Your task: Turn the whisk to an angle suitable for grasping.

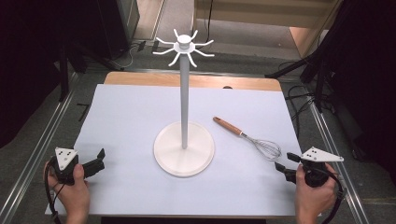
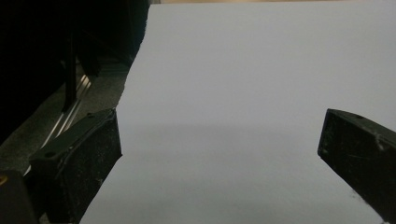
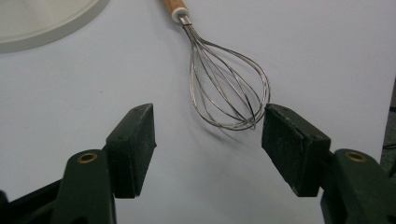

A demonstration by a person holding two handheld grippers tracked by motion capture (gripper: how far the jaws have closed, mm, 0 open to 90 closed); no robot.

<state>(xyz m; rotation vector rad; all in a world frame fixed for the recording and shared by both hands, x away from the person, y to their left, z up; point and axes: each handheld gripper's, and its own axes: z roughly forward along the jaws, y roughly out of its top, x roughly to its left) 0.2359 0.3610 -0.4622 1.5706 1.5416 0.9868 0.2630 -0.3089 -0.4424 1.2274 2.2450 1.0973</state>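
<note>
Right gripper [image 3: 208, 144] spread wide, empty, low over white sheet [image 1: 130, 116], just short of whisk [image 3: 224, 88] wire end; wooden handle angled away toward stand [image 1: 184, 149] at table centre. Left gripper [image 1: 95, 161] likewise spread, empty, at near left corner, well apart from both.

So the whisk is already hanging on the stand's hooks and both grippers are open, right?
Not hanging: the whisk lies flat on the table, right of the stand, as the high view shows. The left gripper and right gripper are indeed open.
</note>
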